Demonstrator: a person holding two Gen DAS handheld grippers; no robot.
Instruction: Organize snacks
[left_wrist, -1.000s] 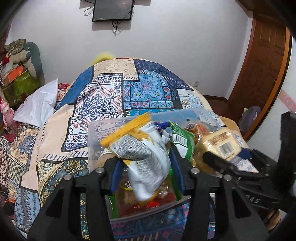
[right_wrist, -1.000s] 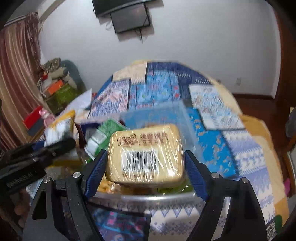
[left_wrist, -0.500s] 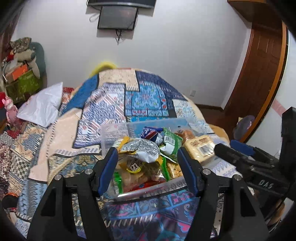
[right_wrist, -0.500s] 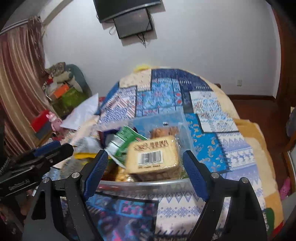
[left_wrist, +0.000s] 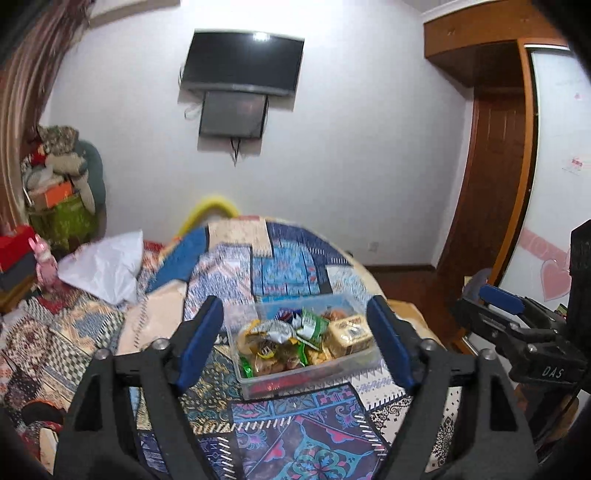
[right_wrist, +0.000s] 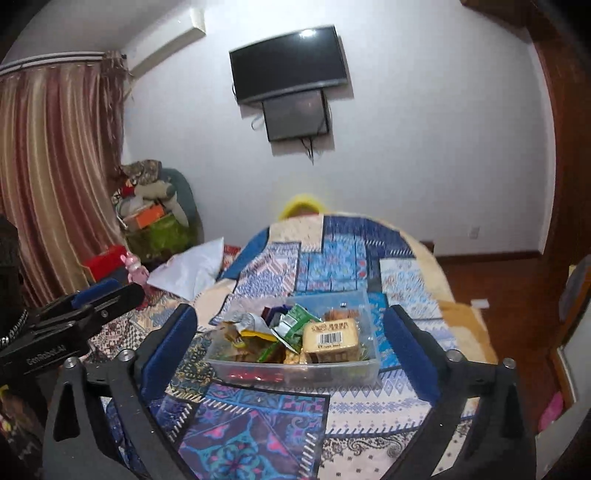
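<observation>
Bed (right_wrist: 354, 402) with patchwork cover fills lower half of both wrist views; no tabletop, bed carries everything.

Clear plastic bin (right_wrist: 295, 371) sits on the cover, centre frame, slightly below middle. Snacks are inside it, piled loosely: tan wrapped cake with barcode (right_wrist: 330, 339) at right of the pile, green packet (right_wrist: 295, 325) middle, silver-and-yellow bag (right_wrist: 245, 325) left, smaller wrappers under them, too jumbled to tell apart.

Left claw (left_wrist: 295, 341): spread wide, nothing between the pads, well short of the bin. Right claw (right_wrist: 291, 347): same, spread and empty, bin framed between its fingers. Each claw also shows at the edge of the other's view.

Judgement: all visible snacks look binned, so what is left is tidying or ending. If tidying, go for the cake first: it sits highest, nearly level with the rim, and the box shape gives flat faces to pinch. Come in from above, not across the rim; the bin is light and would likely slide on the soft cover. Foil bags will crumple and slip, so grab a seam edge.

Around: wall TV (right_wrist: 290, 64) upper centre, curtain (right_wrist: 55, 177) left, clutter pile (right_wrist: 155, 203) mid left, white pillow (right_wrist: 192, 269) on the bed left of the bin, wooden door (left_wrist: 495, 177) at right of left wrist view. Nothing blocks the path to the bin.
</observation>
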